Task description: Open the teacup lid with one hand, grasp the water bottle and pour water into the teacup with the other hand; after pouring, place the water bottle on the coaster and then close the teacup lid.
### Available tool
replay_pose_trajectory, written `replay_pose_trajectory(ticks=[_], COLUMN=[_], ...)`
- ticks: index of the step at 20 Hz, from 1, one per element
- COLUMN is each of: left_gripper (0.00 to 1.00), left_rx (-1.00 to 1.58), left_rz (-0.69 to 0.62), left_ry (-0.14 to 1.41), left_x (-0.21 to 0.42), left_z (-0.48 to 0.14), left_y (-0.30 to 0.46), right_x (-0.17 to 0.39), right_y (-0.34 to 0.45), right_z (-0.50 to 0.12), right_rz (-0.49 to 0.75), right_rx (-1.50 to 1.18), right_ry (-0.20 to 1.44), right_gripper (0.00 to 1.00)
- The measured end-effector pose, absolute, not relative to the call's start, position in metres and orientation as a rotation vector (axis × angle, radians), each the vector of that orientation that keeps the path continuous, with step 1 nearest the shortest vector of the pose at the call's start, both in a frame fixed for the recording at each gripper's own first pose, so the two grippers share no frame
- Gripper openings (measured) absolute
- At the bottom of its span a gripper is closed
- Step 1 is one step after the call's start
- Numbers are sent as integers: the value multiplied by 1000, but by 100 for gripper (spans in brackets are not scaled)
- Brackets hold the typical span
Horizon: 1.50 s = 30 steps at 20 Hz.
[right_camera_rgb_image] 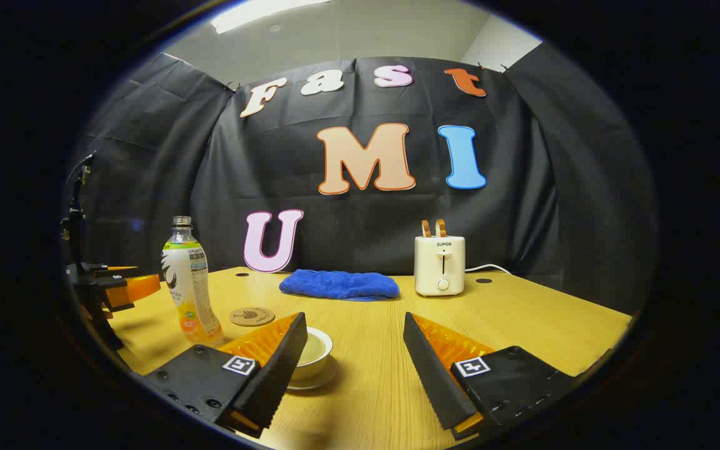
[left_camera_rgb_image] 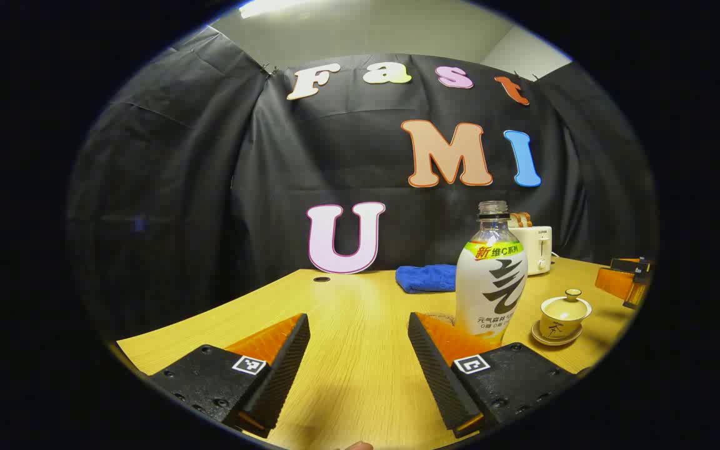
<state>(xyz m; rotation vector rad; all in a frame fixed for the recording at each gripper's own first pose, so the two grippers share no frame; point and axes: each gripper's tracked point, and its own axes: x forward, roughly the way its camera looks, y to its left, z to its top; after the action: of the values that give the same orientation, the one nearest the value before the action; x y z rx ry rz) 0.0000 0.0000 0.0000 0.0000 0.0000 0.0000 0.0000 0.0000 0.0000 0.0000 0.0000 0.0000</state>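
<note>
Wooden surface (right_camera_rgb_image: 522,325) is carrying the lidded teacup (left_camera_rgb_image: 564,315) beside the water bottle (left_camera_rgb_image: 491,275); left tool (left_camera_rgb_image: 359,359) is gaping empty near the bottle, right tool (right_camera_rgb_image: 354,356) likewise, probably lining up for the lid; coaster (right_camera_rgb_image: 252,316) is waiting behind.

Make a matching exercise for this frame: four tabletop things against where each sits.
Things:
1. water bottle
2. coaster
3. blue cloth
4. toaster

Places:
A. at the back by the wall, left of the toaster
B. back right, with its cord trailing off
C. flat on the table, just right of the bottle
D. upright near the left gripper

Pairs: 1-D, 2-C, 3-A, 4-B
</note>
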Motion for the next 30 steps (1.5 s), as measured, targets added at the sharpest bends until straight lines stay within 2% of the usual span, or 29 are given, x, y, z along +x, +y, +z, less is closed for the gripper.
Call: replay_pose_trajectory(ticks=[3, 4, 5, 9, 10, 11, 12, 13, 14, 16, 18, 26, 27, 28, 30], left_gripper=[93, 93, 93, 93, 93, 93, 93, 93, 93, 93, 93, 93, 93, 93, 93], left_rx=[-2, -2, -2, -4, -4, -4, -4, -4, -4, -5, -5, -5, -4, -4, -4], left_rz=[5, 3, 0, 9, 9, 10, 10, 10, 12, 17, 19, 18, 18, 17, 16], left_ry=[0, -1, -2, -1, -1, -1, -1, -1, -1, 0, 0, 0, -1, 0, -1], left_x=[0, 1, 0, 2, 1, 0, 1, 1, 1, 1, 1, 1, 1, 2, 2], left_z=[0, 0, 1, 0, 0, 0, 0, 0, -1, 0, -1, -1, 0, -1, -1], left_y=[1, 0, -1, 1, 1, 1, 1, 1, 1, 1, 2, 2, 2, 1, 1], right_x=[0, 1, 0, 1, 0, 1, 1, 1, 0, 0, 0, 2, 2, 3, 4], right_y=[0, 1, 0, 1, 0, 1, 1, 0, 1, 1, 0, 4, 7, 11, 16], right_z=[-1, 0, -1, 0, 0, -1, 0, 0, 0, 0, 0, -1, -3, -4, -6], right_rz=[-1, -1, -1, -1, 0, 0, 0, 0, 0, 0, 0, 18, 27, 38, 52], right_rx=[0, 0, 0, 0, 0, 0, 0, 0, 0, 0, 1, 2, 3, 4, 2], right_ry=[2, 1, 2, 2, 2, 2, 2, 2, 3, 1, 2, 7, 13, 20, 39], right_gripper=[100, 94, 100, 100, 94, 99, 94, 99, 94, 94, 100, 100, 94, 94, 99])
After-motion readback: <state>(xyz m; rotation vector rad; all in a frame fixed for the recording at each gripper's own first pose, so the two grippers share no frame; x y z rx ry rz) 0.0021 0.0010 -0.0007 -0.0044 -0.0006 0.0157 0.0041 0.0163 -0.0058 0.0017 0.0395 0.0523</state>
